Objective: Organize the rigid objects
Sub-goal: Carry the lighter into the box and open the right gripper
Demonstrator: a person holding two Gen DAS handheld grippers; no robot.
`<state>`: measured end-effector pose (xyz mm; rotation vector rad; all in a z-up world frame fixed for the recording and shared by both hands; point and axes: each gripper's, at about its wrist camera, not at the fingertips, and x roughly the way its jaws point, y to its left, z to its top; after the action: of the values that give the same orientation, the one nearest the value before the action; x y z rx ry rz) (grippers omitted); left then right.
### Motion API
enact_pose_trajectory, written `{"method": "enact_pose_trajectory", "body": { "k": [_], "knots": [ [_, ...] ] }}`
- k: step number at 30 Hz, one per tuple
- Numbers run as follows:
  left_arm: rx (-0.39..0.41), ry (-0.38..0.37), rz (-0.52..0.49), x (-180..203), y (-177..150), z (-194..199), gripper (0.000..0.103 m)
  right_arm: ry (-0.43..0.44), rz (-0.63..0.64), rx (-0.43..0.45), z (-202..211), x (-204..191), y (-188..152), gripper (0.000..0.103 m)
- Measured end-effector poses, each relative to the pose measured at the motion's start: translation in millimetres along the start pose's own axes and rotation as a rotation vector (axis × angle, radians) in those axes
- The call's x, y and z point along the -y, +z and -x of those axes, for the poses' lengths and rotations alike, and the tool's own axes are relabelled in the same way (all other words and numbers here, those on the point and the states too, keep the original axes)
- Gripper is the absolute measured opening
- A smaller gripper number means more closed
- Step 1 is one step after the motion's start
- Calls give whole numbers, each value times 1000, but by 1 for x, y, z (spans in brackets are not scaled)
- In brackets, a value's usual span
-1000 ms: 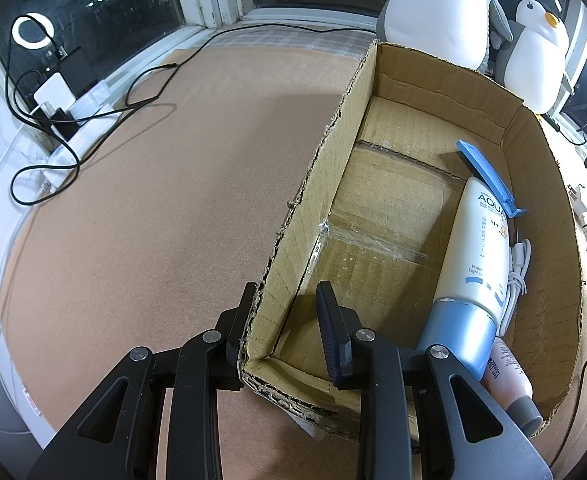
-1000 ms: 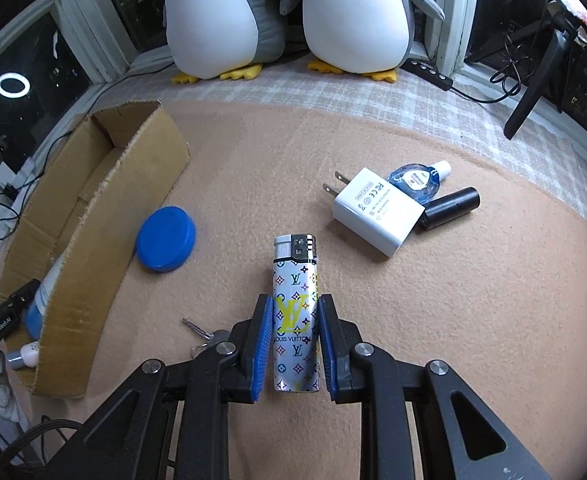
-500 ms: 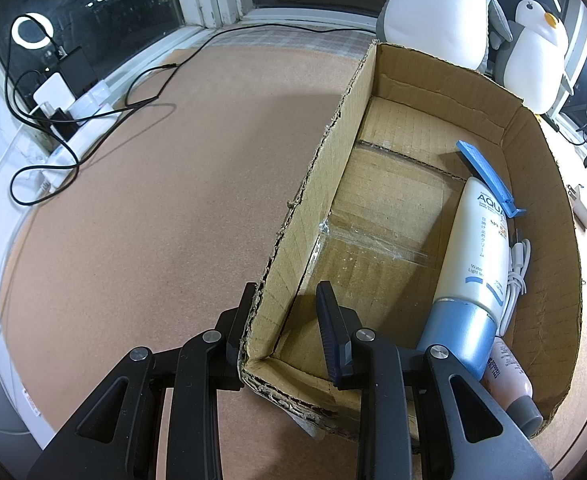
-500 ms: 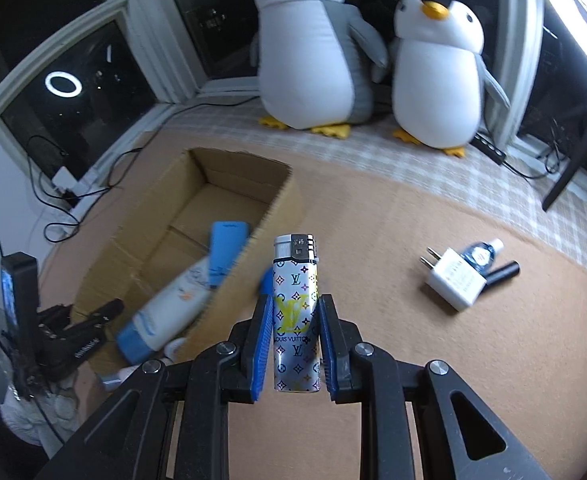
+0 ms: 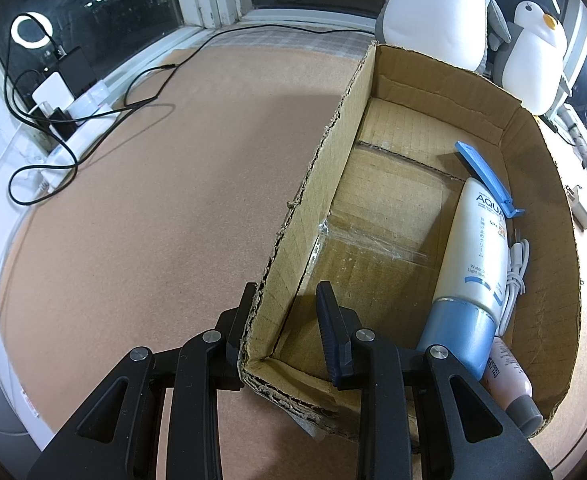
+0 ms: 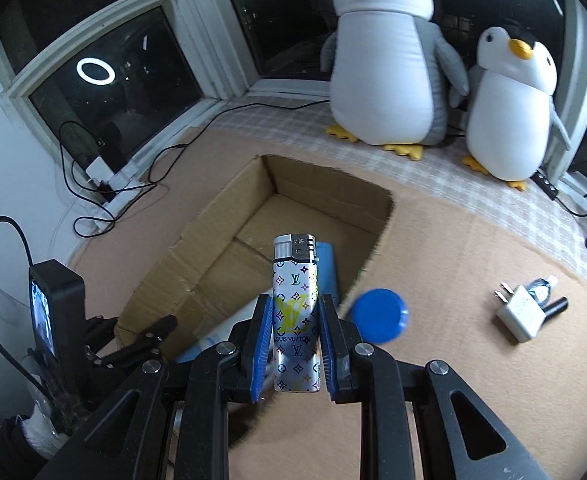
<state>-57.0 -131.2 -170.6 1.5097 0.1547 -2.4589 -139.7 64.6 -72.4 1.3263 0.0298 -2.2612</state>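
My right gripper (image 6: 294, 300) is shut on a silver lighter (image 6: 295, 280) with a coloured monogram print, held upright in the air above the right wall of the cardboard box (image 6: 325, 188). Inside the box lie a white-and-blue sunscreen tube (image 5: 473, 256), a blue clip (image 5: 483, 172), a white cable (image 5: 515, 276) and a small pink bottle (image 5: 509, 376). My left gripper (image 5: 286, 288) is shut on the box's left wall (image 5: 325, 184) at the near corner, one finger outside and one inside. It also shows in the right wrist view as the left gripper (image 6: 133, 344) at the box's near end.
On the tan mat right of the box lie a blue round lid (image 6: 379, 315), a white plug adapter (image 6: 520, 314), a small dropper bottle (image 6: 541, 286) and a black tube (image 6: 555, 306). Two plush penguins (image 6: 385, 68) stand by the window. Black cables and a power strip (image 5: 69, 108) lie at the left.
My right gripper has lifted the lighter off the mat and carried it left and up, to above the box. The left gripper and the box have stayed still.
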Motion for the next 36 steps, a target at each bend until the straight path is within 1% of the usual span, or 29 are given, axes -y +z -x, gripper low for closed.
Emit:
{"method": "enact_pose_trajectory", "body": {
  "k": [10,18,20,22,28,32,36],
  "knots": [
    [-1,0,0,0,0,0,27,38,6,-30,-20,-20,-1,20],
    [0,0,-1,0,0,0,27,33,37,-39,-25,-30,-4,21],
    [0,0,-1,-1,0,0,27,20,49,-35,-25,-34,-4,29],
    [0,0,-1,0,0,0,27,5,61,-19,-22,-36,-4,46],
    [0,0,-1,-1,0,0,27,-17,84,1,-18,-42,-3,52],
    [0,0,-1,-1,0,0,27,-32,93,8,-16,-43,-3,54],
    [-1,0,-2,-1,0,0,27,-44,100,16,-12,-44,-3,59]
  ]
}}
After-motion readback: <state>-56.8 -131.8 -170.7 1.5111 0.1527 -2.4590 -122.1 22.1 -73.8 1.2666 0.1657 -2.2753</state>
